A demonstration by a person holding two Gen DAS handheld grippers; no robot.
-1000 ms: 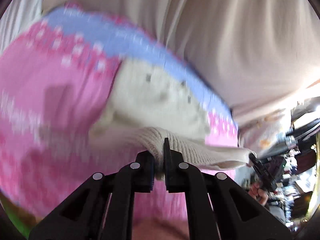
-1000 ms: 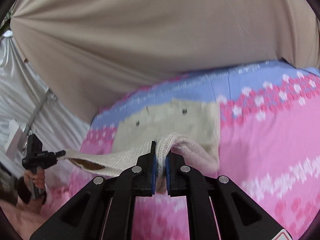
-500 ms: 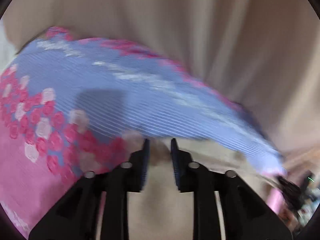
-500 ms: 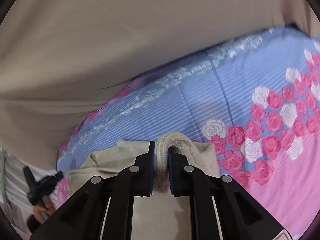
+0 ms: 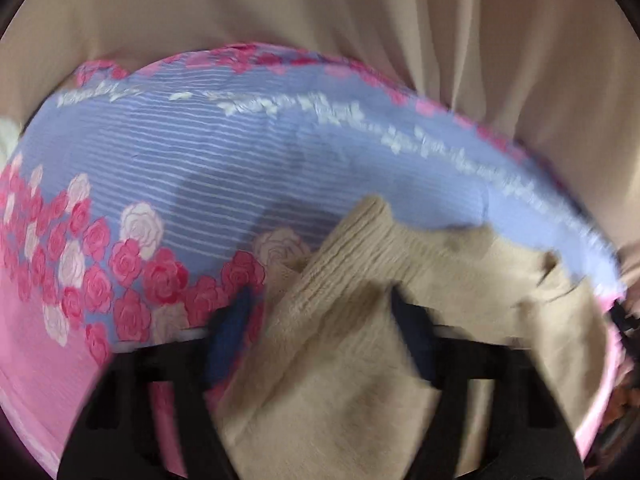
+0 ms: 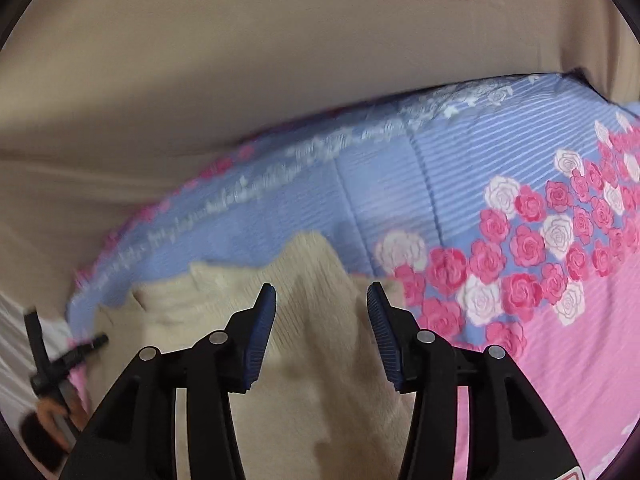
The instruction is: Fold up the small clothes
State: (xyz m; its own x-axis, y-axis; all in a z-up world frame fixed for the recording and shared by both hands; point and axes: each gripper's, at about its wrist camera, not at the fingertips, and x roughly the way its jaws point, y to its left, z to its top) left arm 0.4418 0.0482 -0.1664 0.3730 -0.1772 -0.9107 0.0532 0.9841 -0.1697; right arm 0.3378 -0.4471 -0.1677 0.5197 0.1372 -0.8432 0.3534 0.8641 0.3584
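Currently beige curtain (image 6: 280, 60) fills the top of both frames. Floral bedsheet (image 6: 460, 200), blue-striped with pink roses, spans the middle. Cream knit garment (image 6: 312, 320) lies on the sheet, lower centre in both views (image 5: 360, 340). Right gripper (image 6: 322, 304) jaws wide apart, holding nothing, knit between them. Left gripper (image 5: 320, 312) blurred, jaws also spread, grasping nothing.
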